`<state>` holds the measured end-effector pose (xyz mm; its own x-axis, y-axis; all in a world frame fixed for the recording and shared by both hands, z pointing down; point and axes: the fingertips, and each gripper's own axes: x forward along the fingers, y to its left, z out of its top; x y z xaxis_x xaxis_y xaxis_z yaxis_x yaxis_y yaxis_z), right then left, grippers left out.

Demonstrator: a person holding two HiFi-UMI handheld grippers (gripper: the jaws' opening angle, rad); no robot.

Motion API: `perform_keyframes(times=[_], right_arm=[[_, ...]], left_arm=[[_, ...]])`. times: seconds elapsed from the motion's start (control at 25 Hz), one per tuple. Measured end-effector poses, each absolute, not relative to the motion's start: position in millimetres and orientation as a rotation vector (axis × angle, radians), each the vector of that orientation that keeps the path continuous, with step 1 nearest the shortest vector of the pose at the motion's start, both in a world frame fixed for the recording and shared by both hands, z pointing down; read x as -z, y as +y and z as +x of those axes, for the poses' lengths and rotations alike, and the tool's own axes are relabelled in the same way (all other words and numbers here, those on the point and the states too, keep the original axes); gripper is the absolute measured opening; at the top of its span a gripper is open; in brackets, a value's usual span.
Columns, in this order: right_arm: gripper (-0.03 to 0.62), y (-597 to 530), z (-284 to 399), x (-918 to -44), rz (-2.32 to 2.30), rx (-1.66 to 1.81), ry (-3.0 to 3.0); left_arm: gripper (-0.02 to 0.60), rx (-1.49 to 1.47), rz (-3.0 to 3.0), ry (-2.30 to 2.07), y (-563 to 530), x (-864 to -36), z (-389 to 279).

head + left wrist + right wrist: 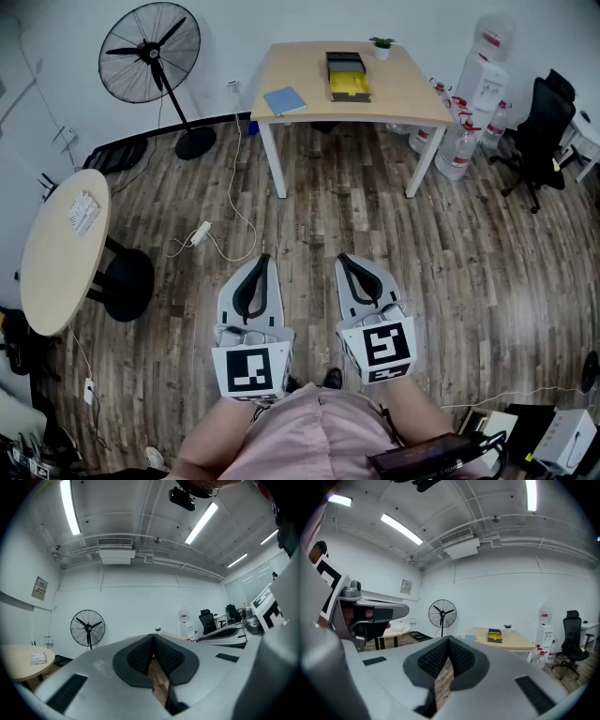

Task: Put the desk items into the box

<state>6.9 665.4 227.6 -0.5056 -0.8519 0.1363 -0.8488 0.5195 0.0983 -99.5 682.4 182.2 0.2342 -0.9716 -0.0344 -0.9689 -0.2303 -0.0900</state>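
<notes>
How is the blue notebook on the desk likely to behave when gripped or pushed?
The blue notebook lies flat and looks thin, so it is probably light and may flex if pinched at one edge. Flat on the desk, it would likely slide when pushed, not roll.

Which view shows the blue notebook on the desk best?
The head view: the blue notebook lies in full sight on the desk. The right gripper view shows a thin blue sliver; the left gripper view, nothing.

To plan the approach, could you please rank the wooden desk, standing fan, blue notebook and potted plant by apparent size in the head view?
Largest first:
wooden desk
standing fan
blue notebook
potted plant
Clear gaps between all four.
</notes>
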Motion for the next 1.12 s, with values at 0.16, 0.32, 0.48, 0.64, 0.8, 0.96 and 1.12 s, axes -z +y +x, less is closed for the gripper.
perform_keyframes(times=[0.16, 0.32, 0.48, 0.64, 0.8, 0.96, 1.12], right_arm=[[0.002, 665.5, 21.4, -231.5, 1.441, 0.013, -2.619], [0.002, 667.5, 28.3, -236.9, 1.412, -0.025, -2.659], [0.02, 662.4, 27.5, -244.2, 1.398, -0.019, -2.643], [0.018, 643.0, 20.8, -252.2, 1.389, -0.036, -2.626], [0.022, 608.0, 11.0, -261.4, 1.403, -0.056, -2.609], [0.046, 558.2, -11.3, -264.5, 1.41, -0.057, -2.612], [0.1, 505.2, -32.9, -264.9, 1.419, -0.059, -2.609]], left_arm=[[0.01, 0.076, -2.369, 1.88, 681.3, -191.2, -85.9], [0.011, 0.076, -2.371, 1.892, 683.1, -198.6, -78.6], [0.011, 0.1, -2.382, 1.905, 679.0, -207.5, -78.6], [0.011, 0.101, -2.384, 1.921, 659.0, -212.5, -88.0], [0.01, 0.076, -2.422, 1.945, 623.1, -221.0, -98.2], [0.011, 0.089, -2.429, 1.937, 572.7, -227.5, -121.4], [0.01, 0.079, -2.436, 1.929, 519.3, -223.9, -143.4]])
